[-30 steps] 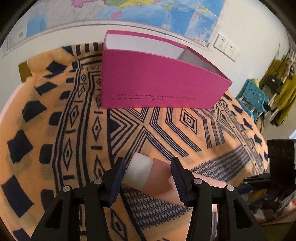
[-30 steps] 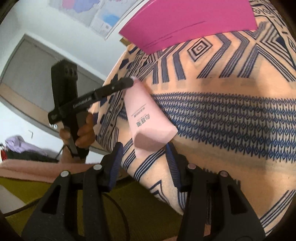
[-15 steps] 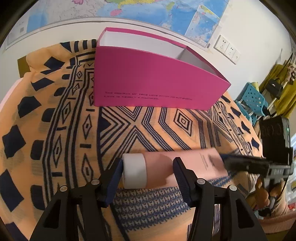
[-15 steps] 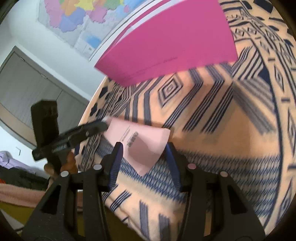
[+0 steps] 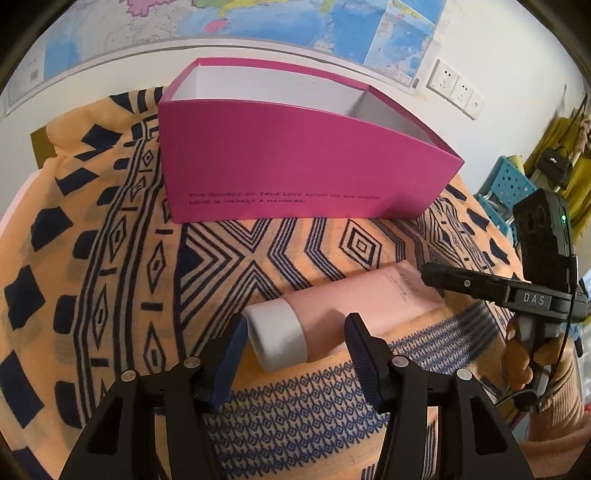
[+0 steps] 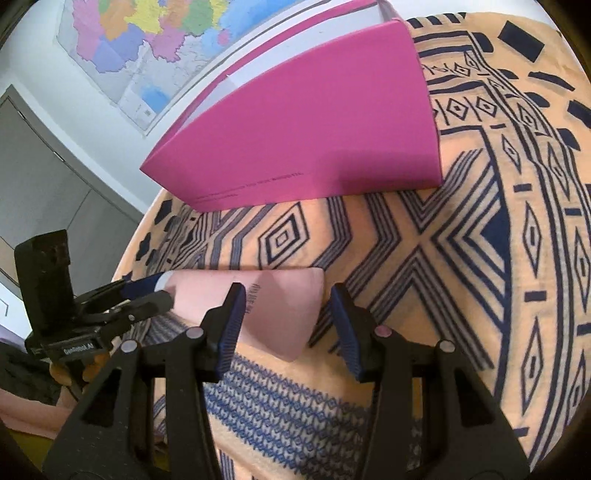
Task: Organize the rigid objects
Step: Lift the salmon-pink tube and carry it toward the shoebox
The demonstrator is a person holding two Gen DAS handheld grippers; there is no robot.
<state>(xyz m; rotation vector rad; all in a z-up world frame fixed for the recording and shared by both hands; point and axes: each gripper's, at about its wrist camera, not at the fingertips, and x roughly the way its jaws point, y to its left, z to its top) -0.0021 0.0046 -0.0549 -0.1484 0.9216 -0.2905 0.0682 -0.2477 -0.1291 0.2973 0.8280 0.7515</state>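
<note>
Orange cloth (image 5: 110, 295) with a dark blue geometric pattern covers the bench, and a wall map (image 5: 280, 18) hangs on the white wall behind it. Straight ahead of both grippers stands an open magenta box (image 5: 295, 173), white inside, with a line of small dark print low on its front wall.

Between the box and the grippers a pink tube (image 5: 351, 302) lies flat on the cloth. Its white cap (image 5: 277, 339) sits between the blue-padded jaws of the left gripper (image 5: 295, 341); those jaws stand apart, with a gap showing on either side of the cap. In the right wrist view the tube's flat crimped end (image 6: 288, 317) lies between the jaws of the right gripper (image 6: 286, 314), which are also spread wide and not pressing on it.

From the left wrist view the right gripper's fingers reach in from the right side, beside the tube's far end, with the person's hand (image 5: 524, 354) on the handle. An outlet plate (image 5: 454, 92) sits on the wall to the right of the box.
</note>
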